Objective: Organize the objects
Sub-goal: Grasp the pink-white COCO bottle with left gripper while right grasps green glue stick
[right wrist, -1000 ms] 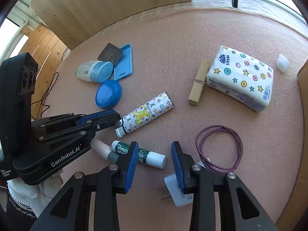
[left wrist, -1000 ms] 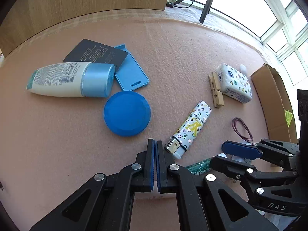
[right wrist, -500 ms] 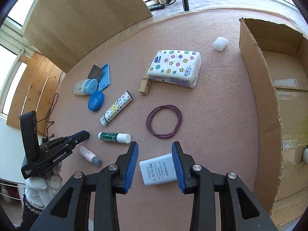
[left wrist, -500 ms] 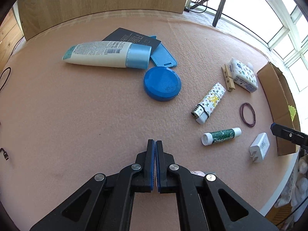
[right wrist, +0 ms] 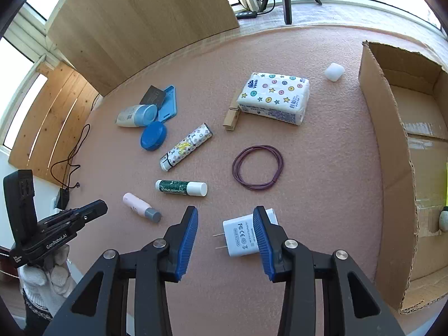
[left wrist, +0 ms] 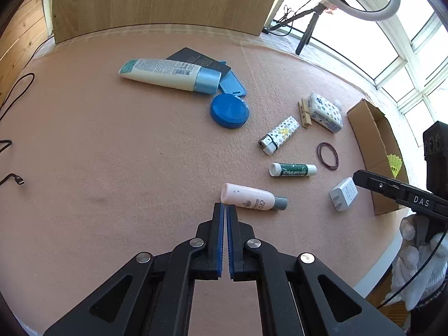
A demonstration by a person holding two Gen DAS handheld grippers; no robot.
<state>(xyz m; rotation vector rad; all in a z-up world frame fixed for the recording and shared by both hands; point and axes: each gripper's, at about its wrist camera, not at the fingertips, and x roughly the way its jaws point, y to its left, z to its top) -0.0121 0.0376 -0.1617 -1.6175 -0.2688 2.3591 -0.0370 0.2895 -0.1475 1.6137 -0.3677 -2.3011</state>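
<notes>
1. Both grippers have pulled back and up since the earlier frames; right gripper (right wrist: pixel 225 240) jaws have just been opening, charger (right wrist: pixel 243 236) lying loose between them, not gripped.
2. Left gripper (left wrist: pixel 224 211) clenched, empty, angled down, tips near one pink bottle (left wrist: pixel 253 198).
3. Mat (left wrist: pixel 112 154) count: one lighter (right wrist: pixel 186 147), one glue stick (right wrist: pixel 181 188), one hair band (right wrist: pixel 257 167), one tissue pack (right wrist: pixel 274 98), one peg (right wrist: pixel 232 116).
4. Box (right wrist: pixel 392 168): shuttlecock (left wrist: pixel 394 164) inside.

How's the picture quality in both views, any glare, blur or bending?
Left wrist view: sharp, windows blown out white, table edge bowed by the fisheye. Right wrist view: sharp too, bright daylight, soft shadows under the charger, box walls curved.
</notes>
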